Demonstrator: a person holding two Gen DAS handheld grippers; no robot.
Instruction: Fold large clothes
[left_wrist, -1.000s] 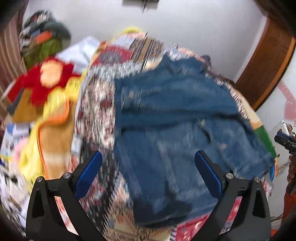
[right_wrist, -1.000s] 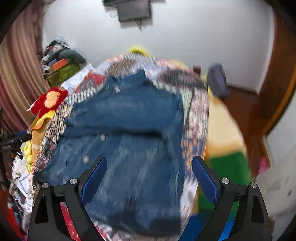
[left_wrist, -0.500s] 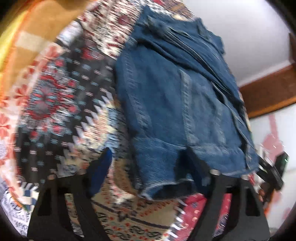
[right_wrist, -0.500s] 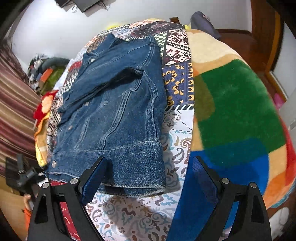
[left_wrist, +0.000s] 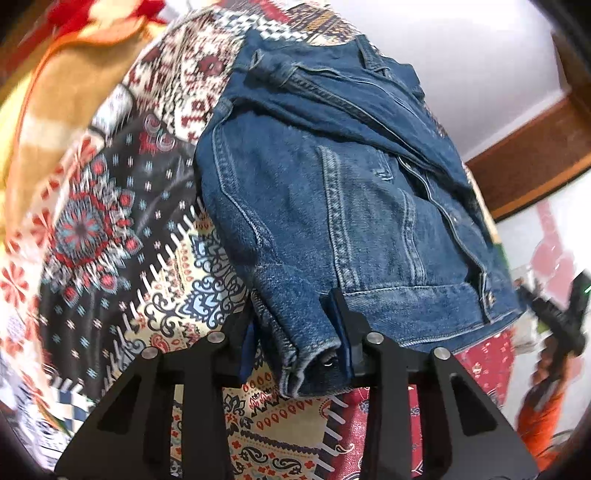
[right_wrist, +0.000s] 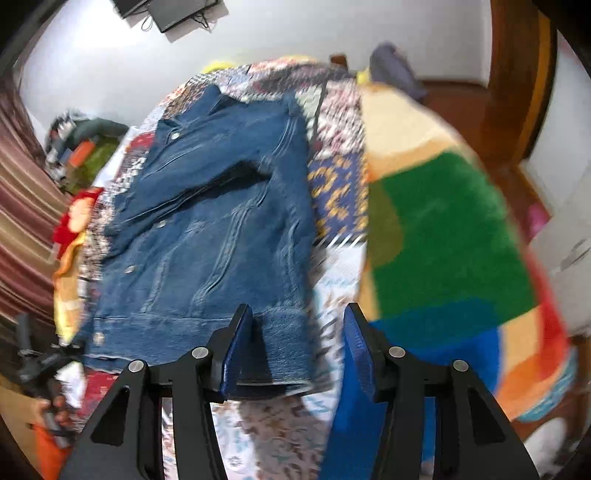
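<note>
Denim jacket (right_wrist: 218, 221) spread flat on a patterned bed cover (right_wrist: 340, 192)

The right claw (right_wrist: 297, 350) is seen closing over the jacket's near hem corner, which lies between its blue pads (right_wrist: 236, 354); whether they press on it cannot be told through the blur.

Both fisheye views were evenly lit by soft indoor light, with no glare. The left wrist view kept the blue denim jacket (left_wrist: 332, 206) fairly sharp, while the patterned patchwork bedspread (left_wrist: 92, 229) smeared at left. The right wrist view was motion-blurred throughout, worst across the green, blue and orange fleece blanket (right_wrist: 443, 236). Frame corners curved into black vignette.
</note>
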